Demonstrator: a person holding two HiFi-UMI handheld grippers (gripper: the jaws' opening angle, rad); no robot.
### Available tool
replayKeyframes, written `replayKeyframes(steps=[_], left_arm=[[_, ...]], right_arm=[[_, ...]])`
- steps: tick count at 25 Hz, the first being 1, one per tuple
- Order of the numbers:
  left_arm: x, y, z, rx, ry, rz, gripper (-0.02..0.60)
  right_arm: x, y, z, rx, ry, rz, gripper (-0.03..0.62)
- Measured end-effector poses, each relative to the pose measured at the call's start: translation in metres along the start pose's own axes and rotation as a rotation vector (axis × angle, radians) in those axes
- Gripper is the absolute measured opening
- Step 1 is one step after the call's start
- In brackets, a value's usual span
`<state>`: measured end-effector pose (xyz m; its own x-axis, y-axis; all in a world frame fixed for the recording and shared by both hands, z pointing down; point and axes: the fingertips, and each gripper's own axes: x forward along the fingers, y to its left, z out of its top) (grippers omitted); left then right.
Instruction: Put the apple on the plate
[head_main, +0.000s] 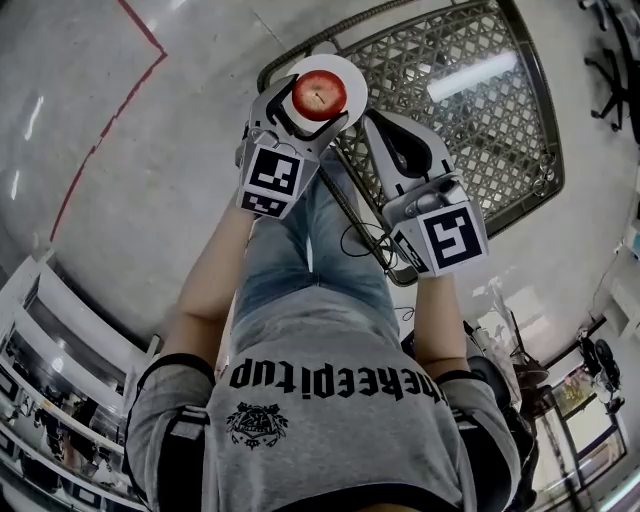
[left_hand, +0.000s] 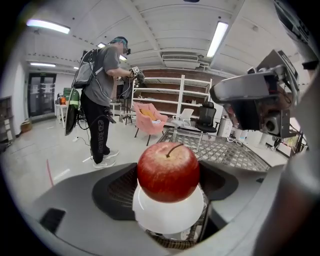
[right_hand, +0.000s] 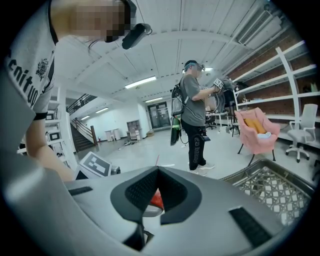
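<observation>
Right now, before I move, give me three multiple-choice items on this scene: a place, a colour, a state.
1. Where is the apple? A between the jaws of the left gripper, above the plate; B on the floor; C on a shelf.
2. What colour is the plate? A blue; B white; C black.
3. How do the jaws of the right gripper stand? A wide apart; B together, empty; C shut on the apple.
Answers: 1 A, the left gripper view shows a pad on each side of it; 2 B, white under the apple; 3 B, the tips meet in its own view.
</observation>
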<state>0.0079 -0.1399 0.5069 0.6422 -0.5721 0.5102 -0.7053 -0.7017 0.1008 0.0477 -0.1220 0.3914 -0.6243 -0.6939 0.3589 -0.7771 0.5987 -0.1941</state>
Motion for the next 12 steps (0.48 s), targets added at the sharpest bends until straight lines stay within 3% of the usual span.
replayKeyframes(steps=[12], left_arm=[[0.012, -0.001, -0.018, 0.029, 0.030, 0.005, 0.402]], right_arm=[[-0.001, -0.002, -0.004, 0.000, 0.011, 0.004, 0.009]])
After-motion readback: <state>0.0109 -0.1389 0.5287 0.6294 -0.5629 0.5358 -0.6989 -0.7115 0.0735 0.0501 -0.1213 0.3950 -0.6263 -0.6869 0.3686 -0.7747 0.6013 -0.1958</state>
